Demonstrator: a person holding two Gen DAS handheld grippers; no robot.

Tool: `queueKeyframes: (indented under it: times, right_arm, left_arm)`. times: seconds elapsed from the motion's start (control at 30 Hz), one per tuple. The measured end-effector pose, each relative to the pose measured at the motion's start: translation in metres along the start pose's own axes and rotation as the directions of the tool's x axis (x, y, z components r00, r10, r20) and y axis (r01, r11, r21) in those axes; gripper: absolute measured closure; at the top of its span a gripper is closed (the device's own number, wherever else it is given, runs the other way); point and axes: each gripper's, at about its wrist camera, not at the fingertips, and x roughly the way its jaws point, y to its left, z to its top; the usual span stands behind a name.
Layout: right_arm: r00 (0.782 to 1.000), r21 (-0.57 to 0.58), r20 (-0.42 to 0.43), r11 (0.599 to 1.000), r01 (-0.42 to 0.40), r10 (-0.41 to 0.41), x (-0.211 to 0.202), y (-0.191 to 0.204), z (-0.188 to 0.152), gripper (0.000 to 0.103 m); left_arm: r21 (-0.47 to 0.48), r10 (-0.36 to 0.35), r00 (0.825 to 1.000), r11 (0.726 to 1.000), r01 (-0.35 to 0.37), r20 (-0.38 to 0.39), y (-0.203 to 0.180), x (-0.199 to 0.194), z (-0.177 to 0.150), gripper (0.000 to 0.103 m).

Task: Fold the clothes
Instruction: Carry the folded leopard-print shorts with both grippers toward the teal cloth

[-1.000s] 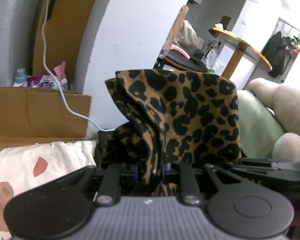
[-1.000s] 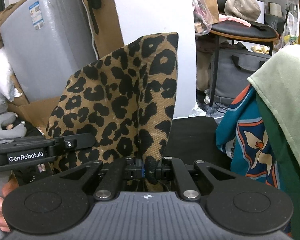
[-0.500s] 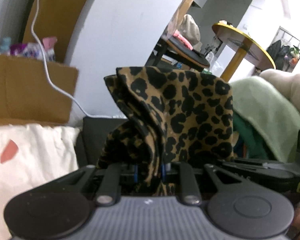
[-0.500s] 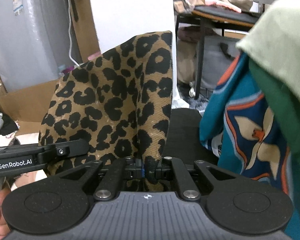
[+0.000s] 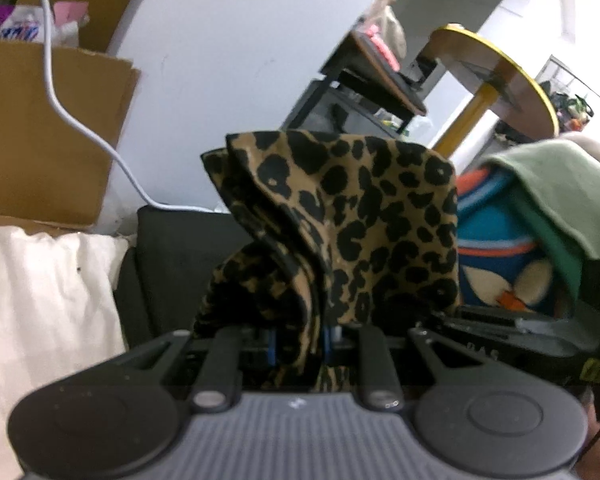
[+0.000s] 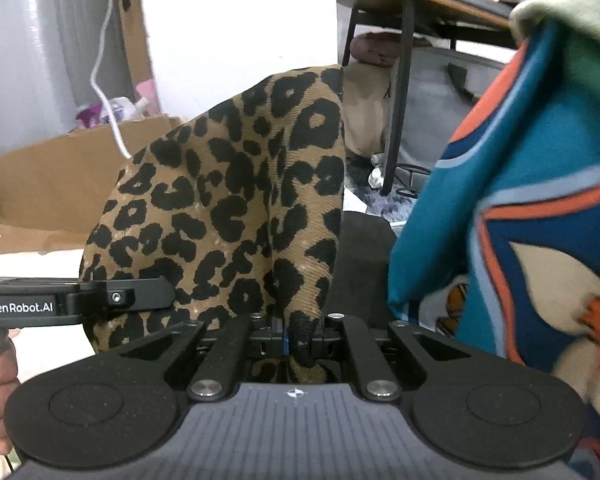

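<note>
The left gripper (image 5: 298, 346) and right gripper (image 6: 304, 338) are each clamped on a bunched edge of the tan, black-spotted leopard-print cloth (image 6: 236, 216), which stands lifted between them, clear of any surface. Over the last second both views have swung right: the teal, orange-trimmed printed garment (image 6: 500, 208) under a pale green fabric (image 5: 548, 184) now looms larger, while the brown cardboard box (image 5: 40, 136) has receded. The cloth is probably being carried toward that pile, though motion blur limits certainty.
</note>
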Motion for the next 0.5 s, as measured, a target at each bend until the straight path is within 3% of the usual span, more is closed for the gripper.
queueKeyframes:
  times: [0.5]
  right_arm:
    - [0.999, 0.124, -0.034, 0.992, 0.024, -0.020, 0.096, -0.015, 0.026, 0.097]
  left_arm:
    - [-0.099, -0.016, 0.990, 0.995, 0.001, -0.143, 0.062, 0.072, 0.039, 0.082]
